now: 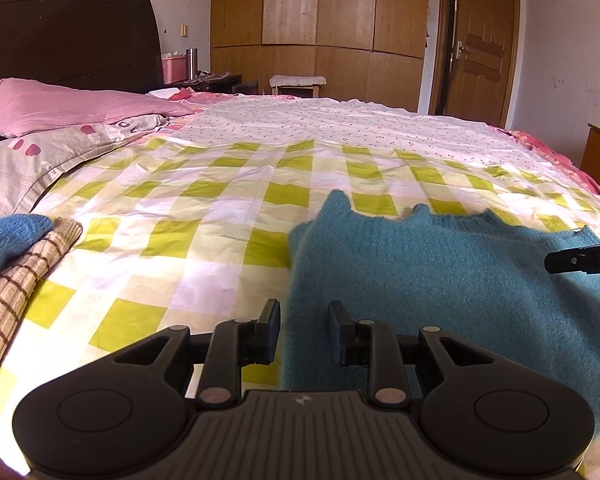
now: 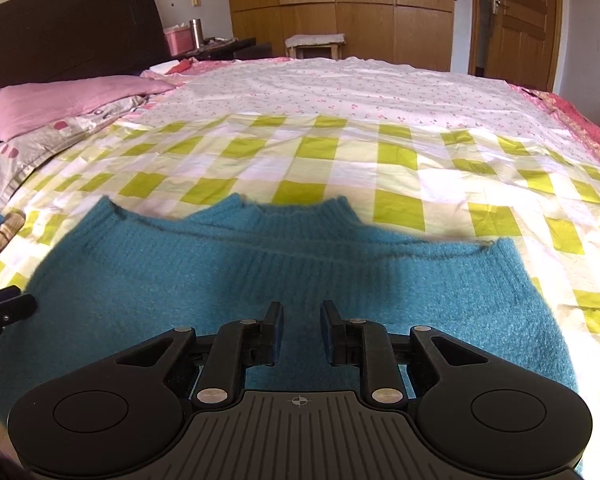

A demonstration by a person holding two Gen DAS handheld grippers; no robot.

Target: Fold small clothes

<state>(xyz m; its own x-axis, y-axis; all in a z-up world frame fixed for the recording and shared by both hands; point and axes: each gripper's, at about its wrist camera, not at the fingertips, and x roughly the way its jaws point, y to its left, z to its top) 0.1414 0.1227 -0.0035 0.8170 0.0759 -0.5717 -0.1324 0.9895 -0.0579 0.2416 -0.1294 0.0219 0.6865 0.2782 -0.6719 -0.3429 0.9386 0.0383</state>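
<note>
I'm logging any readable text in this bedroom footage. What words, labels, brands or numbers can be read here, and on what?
"DA": white letters on the right gripper, cut off by the picture's edge in the left wrist view.
Grey pillowcase: printed marks, too blurred and folded to read.
Round emblem, no letters, on the left gripper body.
Nothing readable on the blue sweater.

Each camera sat just behind its own gripper's fingers, low and close over the bed [image 1: 228,200], looking forward and slightly down toward the wardrobe [image 1: 316,12]. Both views shared the teal sweater [image 2: 260,272] and checked sheet; each caught the other gripper at its edge.
</note>
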